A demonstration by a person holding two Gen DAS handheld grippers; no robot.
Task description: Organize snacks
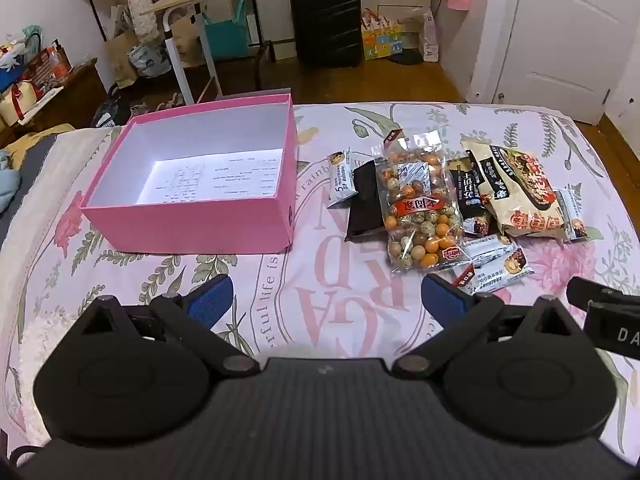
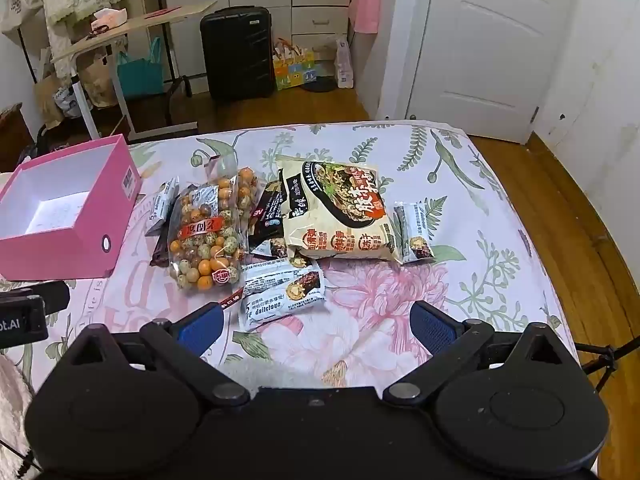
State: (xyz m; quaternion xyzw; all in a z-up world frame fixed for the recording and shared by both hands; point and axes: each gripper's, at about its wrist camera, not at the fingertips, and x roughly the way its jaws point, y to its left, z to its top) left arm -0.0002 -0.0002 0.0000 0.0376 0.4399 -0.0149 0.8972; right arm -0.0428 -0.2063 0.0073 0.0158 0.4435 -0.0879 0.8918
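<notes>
**Both grippers wide over the bedspread, snacks waiting beside the box**

Nearest the lens, the left gripper (image 1: 326, 300) tilts down toward the floral pink bedspread (image 1: 280, 280), its blue-padded fingers (image 1: 210, 298) spread wide with nothing between them. Far and left of it sits the open pink cardboard box (image 1: 192, 224), white inside, with only a printed sheet on its floor.

Right of the box lies the snack heap: a small white bar wrapper (image 1: 341, 184), a dark brown flat packet (image 1: 366, 204) and a clear bag of orange and speckled coated nuts (image 1: 420, 212) lying partly over that packet. Next come a black wrapper (image 2: 268, 216), then a large beige noodle packet (image 2: 340, 216), with another white bar (image 2: 414, 230) at its right edge. Two white bar packets (image 2: 280, 292) lie nearest.

At the right, the right gripper (image 2: 316, 324) points down likewise, jaws fully apart and empty, just near of those two bars. Nothing blocks either gripper.
</notes>
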